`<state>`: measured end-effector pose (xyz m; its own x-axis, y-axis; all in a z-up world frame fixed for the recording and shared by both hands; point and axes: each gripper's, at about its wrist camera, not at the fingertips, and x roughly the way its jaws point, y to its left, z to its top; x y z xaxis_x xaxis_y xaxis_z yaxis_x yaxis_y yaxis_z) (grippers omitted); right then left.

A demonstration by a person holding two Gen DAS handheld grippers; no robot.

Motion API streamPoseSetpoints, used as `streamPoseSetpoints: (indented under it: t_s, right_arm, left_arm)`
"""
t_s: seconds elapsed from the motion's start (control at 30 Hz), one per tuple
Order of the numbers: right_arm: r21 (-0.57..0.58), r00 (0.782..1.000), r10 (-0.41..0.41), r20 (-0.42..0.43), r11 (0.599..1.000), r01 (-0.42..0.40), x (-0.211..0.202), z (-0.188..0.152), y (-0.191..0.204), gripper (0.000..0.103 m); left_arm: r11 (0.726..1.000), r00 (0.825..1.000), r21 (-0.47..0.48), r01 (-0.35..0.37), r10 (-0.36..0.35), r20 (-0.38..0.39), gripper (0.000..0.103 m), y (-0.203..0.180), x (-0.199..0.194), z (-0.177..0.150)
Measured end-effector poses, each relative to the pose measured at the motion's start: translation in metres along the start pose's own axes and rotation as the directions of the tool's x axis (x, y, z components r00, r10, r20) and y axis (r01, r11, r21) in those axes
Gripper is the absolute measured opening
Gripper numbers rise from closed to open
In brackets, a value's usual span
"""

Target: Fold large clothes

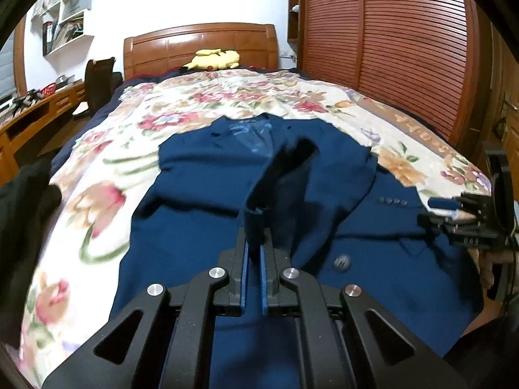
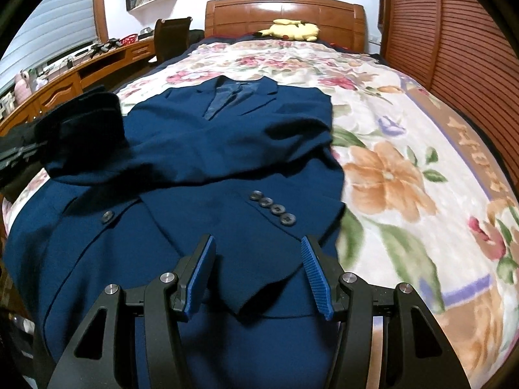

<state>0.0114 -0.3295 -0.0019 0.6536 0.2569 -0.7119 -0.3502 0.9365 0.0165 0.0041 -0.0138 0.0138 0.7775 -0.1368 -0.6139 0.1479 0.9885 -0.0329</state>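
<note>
Left claw (image 1: 254, 243) pinches the navy jacket's (image 2: 194, 149) sleeve (image 1: 275, 175); right claw (image 2: 258, 249) gapes over it.

One navy jacket (image 2: 201, 149) lies ahead of the right gripper's fingers, with four sleeve buttons (image 2: 273, 208) in a row just beyond the fingertips and one front button (image 2: 108, 216) ahead to the left. One floral blanket (image 2: 389, 168) spreads to the right, one yellow plush toy (image 2: 293, 29) far ahead, one dark chair (image 2: 172, 37) far ahead-left
</note>
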Motion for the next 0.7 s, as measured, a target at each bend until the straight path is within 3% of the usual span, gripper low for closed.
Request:
streamPoseSetpoints:
  t_s: [0.33, 0.43, 0.53, 0.57, 0.63, 0.7]
  right_arm:
    - [-0.039, 1.000, 0.009, -0.010, 0.999, -0.009, 0.012, 0.006, 0.020, 0.057]
    - [-0.046, 1.000, 0.009, -0.014, 0.999, -0.010, 0.015, 0.005, 0.023, 0.057]
    - [-0.050, 1.000, 0.008, -0.018, 0.999, -0.009, 0.016, 0.005, 0.025, 0.057]
    - [-0.050, 1.000, 0.009, -0.018, 0.999, -0.010, 0.017, 0.005, 0.024, 0.057]
    - [-0.048, 1.000, 0.010, -0.018, 0.999, -0.011, 0.017, 0.005, 0.023, 0.057]
    - [-0.044, 1.000, 0.009, -0.017, 0.999, -0.010, 0.018, 0.005, 0.022, 0.057]
  left_arm:
    - [0.998, 0.996, -0.051, 0.040, -0.044, -0.083, 0.007, 0.015, -0.002, -0.043]
    - [0.999, 0.996, -0.030, 0.028, -0.030, -0.079, 0.013, 0.013, -0.009, -0.047]
    - [0.999, 0.998, -0.025, 0.024, -0.026, -0.056, 0.033, 0.015, -0.018, -0.049]
    - [0.999, 0.999, -0.028, 0.025, -0.027, -0.046, 0.044, 0.017, -0.021, -0.049]
    - [0.999, 0.999, -0.038, 0.030, -0.030, -0.020, 0.052, 0.023, -0.028, -0.047]
    - [0.998, 1.000, -0.051, 0.029, -0.030, -0.002, 0.069, 0.028, -0.033, -0.042]
